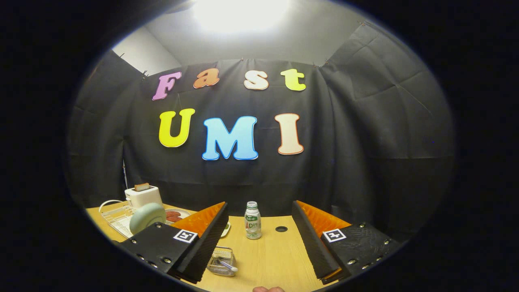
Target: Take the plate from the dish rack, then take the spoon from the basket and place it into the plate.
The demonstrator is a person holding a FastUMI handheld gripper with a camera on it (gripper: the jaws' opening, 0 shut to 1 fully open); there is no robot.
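Wide apart and holding nothing, the gripper [259,239] hangs above the bench [275,255] with its fingers spread. Nearest in, just inside the left finger, sits the small wire basket [222,261] with the spoon [228,265] lying in it, handle end up and in reach. Between the fingers and a little beyond stands a small bottle [253,220], upright, with a round hole in the bench just to its right. Off past the left finger is the white dish rack [117,219], and the pale green plate [147,217] stands on edge in it, a toaster [142,195] behind and a dish of reddish food beside. First step looks not yet begun, so the call is to swing left, square the fingers across the plate's rim and lift it straight up, clear of the rack wires, and keep wide of that bottle.
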